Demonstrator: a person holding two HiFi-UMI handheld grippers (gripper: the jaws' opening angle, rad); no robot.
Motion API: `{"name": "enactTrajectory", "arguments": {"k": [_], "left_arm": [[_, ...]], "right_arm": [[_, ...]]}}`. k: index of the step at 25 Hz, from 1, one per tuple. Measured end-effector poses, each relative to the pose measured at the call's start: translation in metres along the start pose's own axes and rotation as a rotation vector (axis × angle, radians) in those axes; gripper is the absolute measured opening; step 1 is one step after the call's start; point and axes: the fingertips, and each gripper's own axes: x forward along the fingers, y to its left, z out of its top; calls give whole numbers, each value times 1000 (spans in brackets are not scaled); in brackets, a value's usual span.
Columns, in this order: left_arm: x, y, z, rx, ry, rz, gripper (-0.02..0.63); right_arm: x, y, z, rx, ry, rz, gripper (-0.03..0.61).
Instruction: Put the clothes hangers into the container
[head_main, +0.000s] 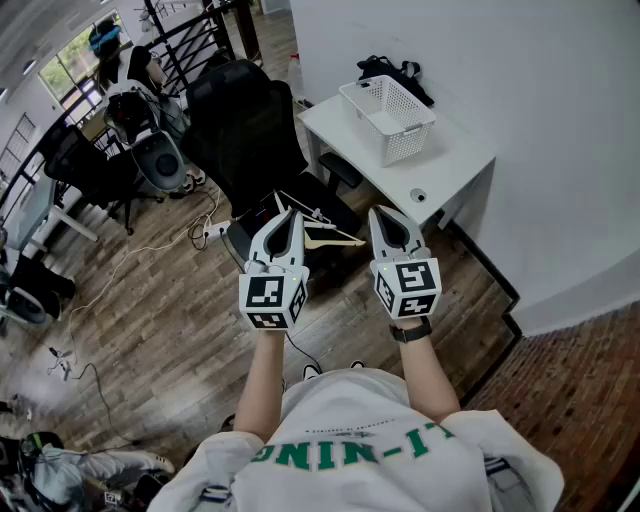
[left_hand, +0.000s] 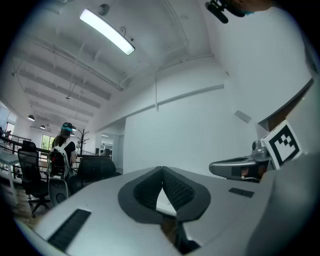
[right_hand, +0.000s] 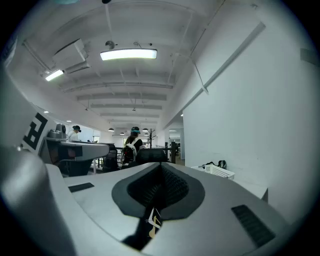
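Note:
Pale wooden clothes hangers (head_main: 328, 237) lie on the seat of a black office chair (head_main: 245, 125), below and between my two grippers. The container, a white mesh basket (head_main: 388, 118), stands on a white table (head_main: 455, 160) by the wall and also shows in the right gripper view (right_hand: 218, 171). I hold both grippers up side by side in front of my chest, above the chair. My left gripper (head_main: 291, 213) is shut with nothing in it, its pads (left_hand: 172, 187) meeting at the tip. The right gripper (head_main: 379, 213) is shut and empty too (right_hand: 161, 166).
A black bag (head_main: 395, 72) lies behind the basket and a small round object (head_main: 418, 196) sits near the table's front edge. Cables (head_main: 130, 260) trail over the wooden floor. More chairs and gear stand at the left (head_main: 150, 150). A person with a backpack (right_hand: 132, 145) stands further off.

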Motion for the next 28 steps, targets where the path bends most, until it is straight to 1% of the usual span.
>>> {"name": "enactTrajectory", "arguments": {"k": [4, 7, 11, 14, 17, 18, 20, 23, 26, 28], "left_arm": [[2, -17, -11, -24, 34, -1, 9], [1, -36, -19, -46, 49, -6, 9], [4, -55, -25, -44, 65, -15, 9], [3, -62, -36, -49, 98, -18, 9], [7, -54, -42, -56, 112, -6, 9], [11, -50, -44, -58, 112, -1, 9], [23, -40, -49, -59, 112, 8, 9], [47, -18, -63, -59, 123, 21, 9], [79, 15, -76, -80, 121, 40, 9], [104, 44, -77, -87, 99, 61, 9]], "right_arm": [[-17, -16, -9, 29, 25, -19, 17], [-35, -24, -18, 42, 59, -11, 17], [-44, -30, -27, 89, 99, 21, 17], [-41, -21, -40, 100, 159, 78, 17], [-30, 1, -54, 70, 232, 172, 18], [-24, 6, -57, 68, 239, 196, 23], [-9, 10, -59, 86, 217, 232, 29], [24, 10, -64, 98, 198, 257, 29], [71, 5, -68, 69, 210, 265, 31], [109, 4, -64, 39, 204, 278, 30]]}}
